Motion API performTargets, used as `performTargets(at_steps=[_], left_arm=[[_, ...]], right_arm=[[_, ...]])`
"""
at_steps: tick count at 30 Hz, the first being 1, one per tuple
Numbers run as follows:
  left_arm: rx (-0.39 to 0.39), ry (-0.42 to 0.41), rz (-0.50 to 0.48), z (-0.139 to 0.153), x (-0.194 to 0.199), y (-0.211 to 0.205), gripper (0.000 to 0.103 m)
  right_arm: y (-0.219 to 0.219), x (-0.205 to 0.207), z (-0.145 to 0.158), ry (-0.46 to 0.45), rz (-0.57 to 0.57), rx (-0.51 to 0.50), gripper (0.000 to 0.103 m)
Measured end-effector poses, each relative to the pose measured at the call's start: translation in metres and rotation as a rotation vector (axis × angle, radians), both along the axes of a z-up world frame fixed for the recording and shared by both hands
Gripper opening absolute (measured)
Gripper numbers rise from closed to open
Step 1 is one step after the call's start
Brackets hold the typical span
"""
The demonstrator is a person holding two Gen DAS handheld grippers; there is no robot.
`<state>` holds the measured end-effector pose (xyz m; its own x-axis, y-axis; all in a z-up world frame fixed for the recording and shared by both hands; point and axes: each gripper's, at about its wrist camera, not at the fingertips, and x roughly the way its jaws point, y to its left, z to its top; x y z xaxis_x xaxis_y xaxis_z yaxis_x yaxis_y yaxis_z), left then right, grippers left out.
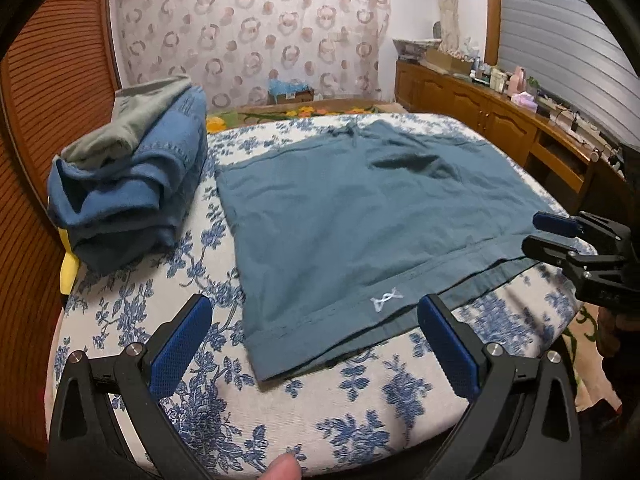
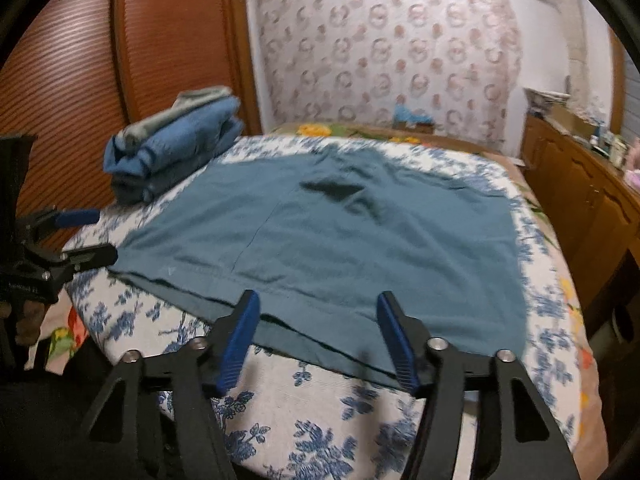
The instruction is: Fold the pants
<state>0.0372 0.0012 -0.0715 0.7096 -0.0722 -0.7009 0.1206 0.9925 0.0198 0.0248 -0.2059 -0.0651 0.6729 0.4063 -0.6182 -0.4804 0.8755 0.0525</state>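
Teal pants [image 1: 360, 216] lying flat at frame centre on the floral bed [image 1: 248, 412], hem edge nearest the cameras. Left gripper [image 1: 316, 344] hovering at lower frame, fingers spread wide, nothing between them, hem corner just beyond. Right gripper [image 2: 318, 340] straddling the near hem, fingers half closed, not yet pinching cloth. Stack of folded clothes [image 1: 132, 184] sitting at upper left. Step in hand, judged: taking the hem at two points. Next: closing both grips, lifting, carrying hem toward waistband.
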Motion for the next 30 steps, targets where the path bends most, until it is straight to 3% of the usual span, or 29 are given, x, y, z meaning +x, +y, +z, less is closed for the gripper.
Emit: performTargets(at_steps=[6, 14, 18, 19, 30], left_arm=[[-0.005, 0.029, 0.015, -0.011, 0.002, 0.008, 0.103], [-0.011, 0.032, 0.013, -0.014, 0.0, 0.01, 0.103], [-0.013, 0.033, 0.013, -0.014, 0.0, 0.009, 0.103], [-0.013, 0.034, 0.014, -0.014, -0.001, 0.009, 0.103], [-0.02, 0.038, 0.015, -0.015, -0.001, 0.01, 0.103]], right_arm=[[0.001, 0.007, 0.009, 0.052, 0.083, -0.054, 0.043], [0.001, 0.009, 0.024, 0.002, 0.106, -0.152, 0.033], [0.005, 0.002, 0.032, -0.013, 0.136, -0.169, 0.006], [0.008, 0.004, 0.028, -0.015, 0.137, -0.165, 0.004], [-0.001, -0.008, 0.038, -0.01, 0.17, -0.07, 0.0]])
